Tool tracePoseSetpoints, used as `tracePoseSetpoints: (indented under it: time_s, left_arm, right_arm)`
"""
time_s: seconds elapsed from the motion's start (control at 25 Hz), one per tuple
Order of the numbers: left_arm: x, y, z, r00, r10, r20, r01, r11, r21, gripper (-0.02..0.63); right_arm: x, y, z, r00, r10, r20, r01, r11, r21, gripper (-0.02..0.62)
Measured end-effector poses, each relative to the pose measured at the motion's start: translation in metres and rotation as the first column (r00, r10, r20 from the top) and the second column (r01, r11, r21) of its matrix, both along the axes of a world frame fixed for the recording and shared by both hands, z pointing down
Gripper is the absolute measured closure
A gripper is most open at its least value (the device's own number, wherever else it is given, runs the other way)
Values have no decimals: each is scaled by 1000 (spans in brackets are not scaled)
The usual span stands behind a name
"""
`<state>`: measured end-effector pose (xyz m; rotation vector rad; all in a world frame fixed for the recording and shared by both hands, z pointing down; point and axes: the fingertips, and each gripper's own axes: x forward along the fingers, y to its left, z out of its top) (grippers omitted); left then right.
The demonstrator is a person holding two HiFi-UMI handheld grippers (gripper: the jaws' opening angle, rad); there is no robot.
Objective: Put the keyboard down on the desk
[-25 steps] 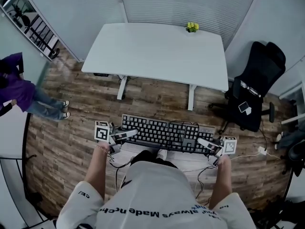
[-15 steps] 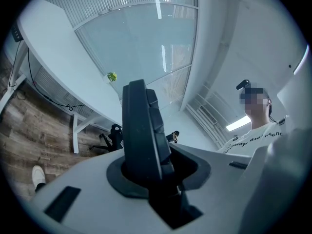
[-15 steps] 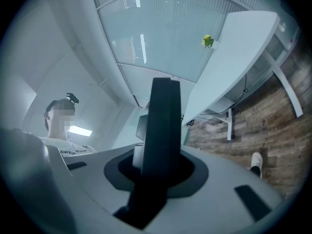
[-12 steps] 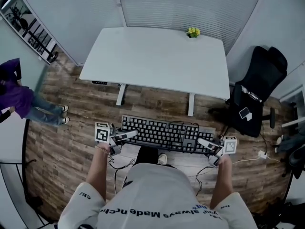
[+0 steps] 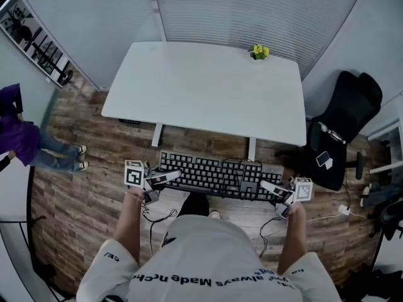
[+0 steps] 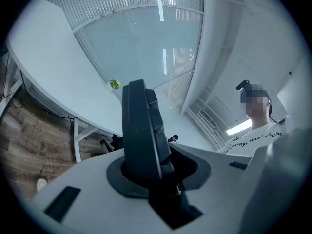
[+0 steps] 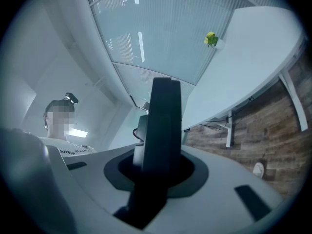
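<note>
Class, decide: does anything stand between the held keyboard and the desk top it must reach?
Nothing visible does. The keyboard, clamped by the left gripper and right gripper, faces the desk; only a small plant sits at its far edge.

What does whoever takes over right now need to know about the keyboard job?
Left tongs: shut on the keyboard's left end.
Right tongs: shut on its right end.
Keyboard: held roughly level, keys up, above the floor, short of the desk.
Desk: only a small plant shows on it, at the far edge, right side.
Done: keyboard picked up.
Left: carry it forward over the desk, lower it flat, open both tongs.
</note>
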<state>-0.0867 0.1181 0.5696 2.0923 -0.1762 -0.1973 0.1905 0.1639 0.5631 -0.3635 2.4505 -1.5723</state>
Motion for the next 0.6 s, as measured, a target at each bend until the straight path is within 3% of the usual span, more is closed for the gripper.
tracePoseSetpoints:
  time_s: [0.16, 0.52, 0.6]
  left_arm:
    - [-6, -40, -2, 1000, 7, -5, -7, 1000, -5, 472]
    - [-7, -44, -6, 1000, 12, -12, -12, 1000, 29, 471]
    - [-15, -70, -4, 1000, 13, -13, -13, 1000, 24, 471]
  right_arm:
    - [-8, -39, -3, 1000, 8, -7, -8, 1000, -3, 477]
    - [-10, -41, -7, 1000, 20, -22, -20, 999, 32, 477]
    - [-19, -66, -7, 1000, 19, -24, -19, 999, 30, 477]
